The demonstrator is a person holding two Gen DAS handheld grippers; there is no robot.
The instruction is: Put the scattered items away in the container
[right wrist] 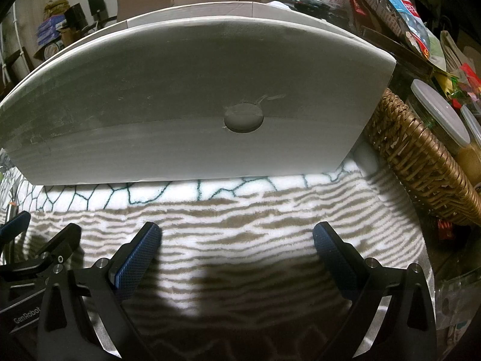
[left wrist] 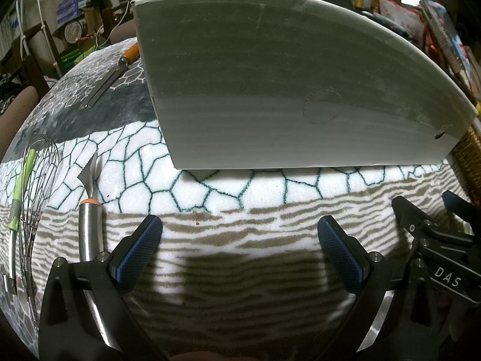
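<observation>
A large grey box point(left wrist: 270, 84) stands on the patterned blanket, its near wall facing both cameras; the same box point(right wrist: 186, 90) fills the right wrist view. To its left lie a wire whisk with a green handle point(left wrist: 33, 180), a serrated steel tool with an orange collar point(left wrist: 90, 210) and a wooden-handled peeler point(left wrist: 111, 72). My left gripper point(left wrist: 240, 234) hovers open over the blanket, nothing between its blue pads. My right gripper point(right wrist: 237, 240) is open and empty too, just in front of the box. The box's inside is hidden.
A woven wicker basket point(right wrist: 421, 162) holding lidded jars sits right of the box. Packets and clutter point(right wrist: 405, 15) pile up behind it. A brown chair point(left wrist: 18, 105) stands off the table's left. Striped blanket point(right wrist: 240, 210) lies in front of the box.
</observation>
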